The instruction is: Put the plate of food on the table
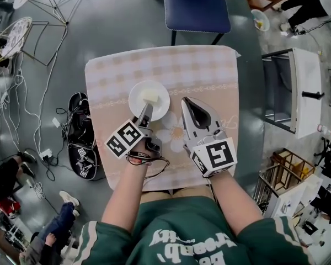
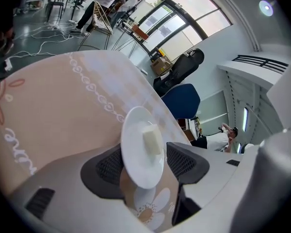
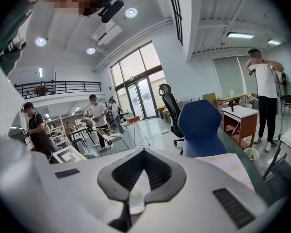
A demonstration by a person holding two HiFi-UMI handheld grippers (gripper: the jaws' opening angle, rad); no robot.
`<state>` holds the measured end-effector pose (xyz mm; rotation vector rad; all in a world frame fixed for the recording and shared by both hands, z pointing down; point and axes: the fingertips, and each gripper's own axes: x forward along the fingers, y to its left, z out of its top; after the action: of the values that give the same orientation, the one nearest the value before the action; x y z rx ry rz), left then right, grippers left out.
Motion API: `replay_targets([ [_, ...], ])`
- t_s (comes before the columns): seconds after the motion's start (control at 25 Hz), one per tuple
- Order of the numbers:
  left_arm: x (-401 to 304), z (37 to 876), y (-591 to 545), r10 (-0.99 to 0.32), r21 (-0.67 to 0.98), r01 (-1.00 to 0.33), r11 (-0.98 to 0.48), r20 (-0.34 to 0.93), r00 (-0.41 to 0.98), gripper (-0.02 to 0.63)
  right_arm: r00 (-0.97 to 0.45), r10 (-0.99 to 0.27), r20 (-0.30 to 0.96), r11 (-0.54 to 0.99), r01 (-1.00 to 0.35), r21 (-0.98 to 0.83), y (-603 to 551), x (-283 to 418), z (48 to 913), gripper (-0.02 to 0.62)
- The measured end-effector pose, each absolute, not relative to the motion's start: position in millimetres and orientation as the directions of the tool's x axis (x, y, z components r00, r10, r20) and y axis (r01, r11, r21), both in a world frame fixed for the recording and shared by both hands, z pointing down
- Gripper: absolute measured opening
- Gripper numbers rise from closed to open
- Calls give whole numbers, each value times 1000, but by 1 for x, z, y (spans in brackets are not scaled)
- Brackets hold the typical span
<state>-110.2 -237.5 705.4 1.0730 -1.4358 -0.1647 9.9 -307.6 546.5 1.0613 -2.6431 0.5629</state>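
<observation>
A small white plate [image 1: 149,100] with a pale cube of food [image 1: 150,96] lies flat on the checked tablecloth of the square table [image 1: 209,70], left of centre. My left gripper [image 1: 145,111] is at the plate's near edge. In the left gripper view the plate [image 2: 136,171] with the food cube [image 2: 152,140] lies between the pads [image 2: 184,163] of that gripper [image 2: 145,166], which stand wide and do not press on it: it is open. My right gripper [image 1: 186,101] hovers over the cloth just right of the plate, its tips [image 3: 143,153] touching, shut and holding nothing.
A blue chair [image 1: 197,4] stands at the table's far side. Cables, shoes and a marker cube lie on the floor at the left [image 1: 80,142]. A white cabinet [image 1: 306,93] stands to the right. Wire frames [image 1: 49,15] stand at the upper left. People stand in the room's background.
</observation>
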Motion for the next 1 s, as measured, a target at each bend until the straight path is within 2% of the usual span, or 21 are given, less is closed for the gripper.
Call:
replay_targets([
  [0.56, -129, 685, -213, -690, 683, -491, 541, 694, 204, 264, -720, -616, 320, 682, -690, -240, -289, -13, 521, 15],
  [1.0, -123, 643, -203, -733, 730, -524, 439, 628, 261, 264, -690, -661, 295, 667, -720, -190, -268, -18, 484, 14],
])
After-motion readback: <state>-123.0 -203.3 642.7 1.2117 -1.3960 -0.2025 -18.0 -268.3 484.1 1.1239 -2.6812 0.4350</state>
